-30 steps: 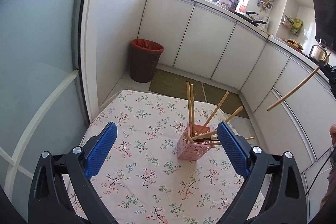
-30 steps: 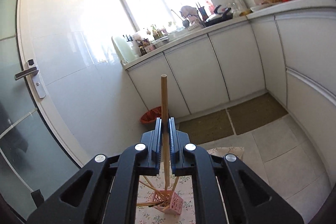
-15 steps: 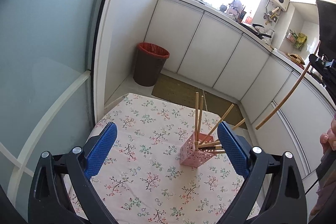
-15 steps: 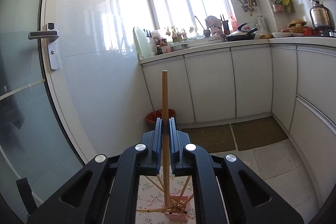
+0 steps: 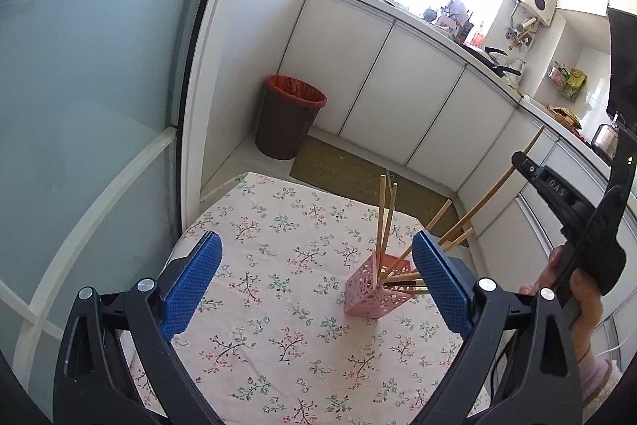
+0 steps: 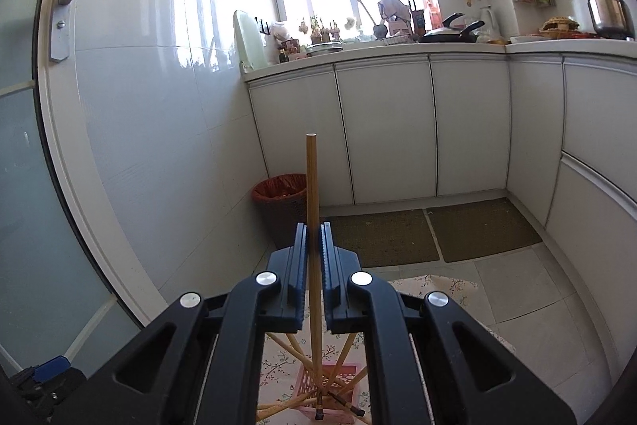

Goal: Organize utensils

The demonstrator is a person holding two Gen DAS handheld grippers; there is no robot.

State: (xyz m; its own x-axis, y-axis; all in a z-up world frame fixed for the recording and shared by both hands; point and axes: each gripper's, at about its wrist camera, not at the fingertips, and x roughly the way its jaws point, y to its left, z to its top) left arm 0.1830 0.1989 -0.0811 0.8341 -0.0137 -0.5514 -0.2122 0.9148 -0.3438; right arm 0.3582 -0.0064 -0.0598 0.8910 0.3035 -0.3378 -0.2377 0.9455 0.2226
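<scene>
A pink perforated holder (image 5: 376,285) stands on the floral tablecloth (image 5: 286,265), with several wooden chopsticks (image 5: 383,218) leaning out of it. My right gripper (image 6: 314,237) is shut on one wooden chopstick (image 6: 311,182), held upright, its lower tip down in the pink holder (image 6: 330,385). From the left wrist view that gripper (image 5: 521,160) comes in from the right, a hand (image 5: 581,289) behind it, the chopstick (image 5: 489,194) slanting down toward the holder. My left gripper (image 5: 316,273) is open above the cloth with nothing between its blue pads; the holder sits near its right pad.
A brown bin with a red liner (image 5: 288,120) stands on the floor past the table. White cabinets (image 6: 398,126) run along the back under a cluttered counter. A glass door (image 5: 79,106) is on the left. Two mats (image 6: 430,230) lie on the tiles.
My right gripper has come down and in with its chopstick, whose lower tip now reaches into the holder. My left gripper has shifted slightly; the holder sits further right in its view.
</scene>
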